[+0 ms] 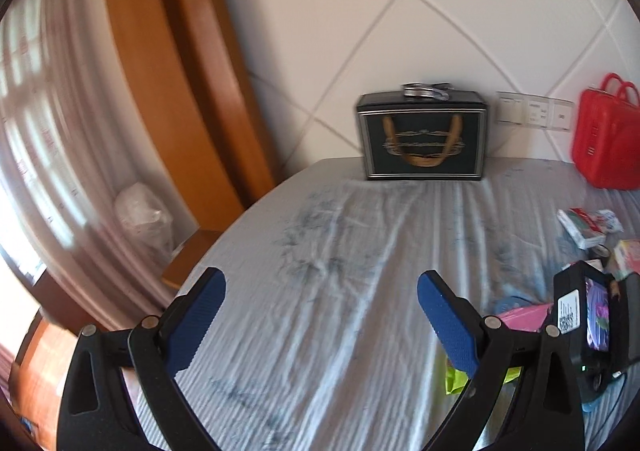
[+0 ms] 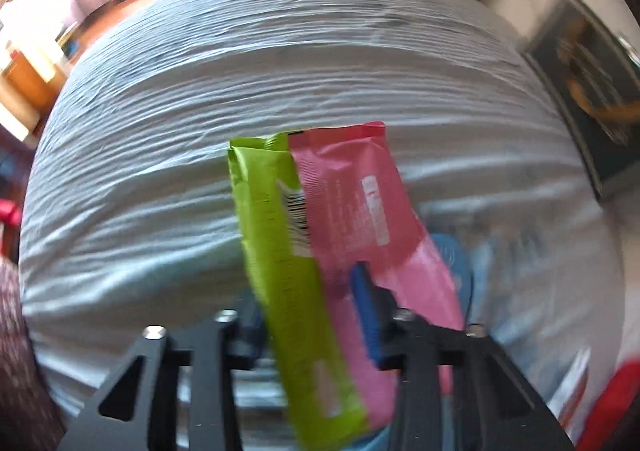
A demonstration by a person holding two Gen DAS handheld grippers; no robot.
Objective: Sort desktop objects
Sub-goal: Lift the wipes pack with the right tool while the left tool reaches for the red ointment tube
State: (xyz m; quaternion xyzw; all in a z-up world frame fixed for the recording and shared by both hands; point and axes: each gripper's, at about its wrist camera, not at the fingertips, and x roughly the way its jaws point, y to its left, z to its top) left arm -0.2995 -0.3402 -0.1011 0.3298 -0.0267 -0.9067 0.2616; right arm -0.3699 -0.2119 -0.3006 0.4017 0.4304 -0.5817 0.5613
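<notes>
Green and pink snack packets (image 2: 320,251) sit pinched together in the right tongs (image 2: 316,311), mid-frame, for sorting; left tongs (image 1: 320,315) gape wide, empty.

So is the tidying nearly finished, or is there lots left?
Not nearly. Nothing looks sorted yet. In hand: the right gripper has its jaws closed on a green and pink packet above the tablecloth. The left gripper is open and holds nothing. Still left: a small heap of boxes at the table's right side.
</notes>
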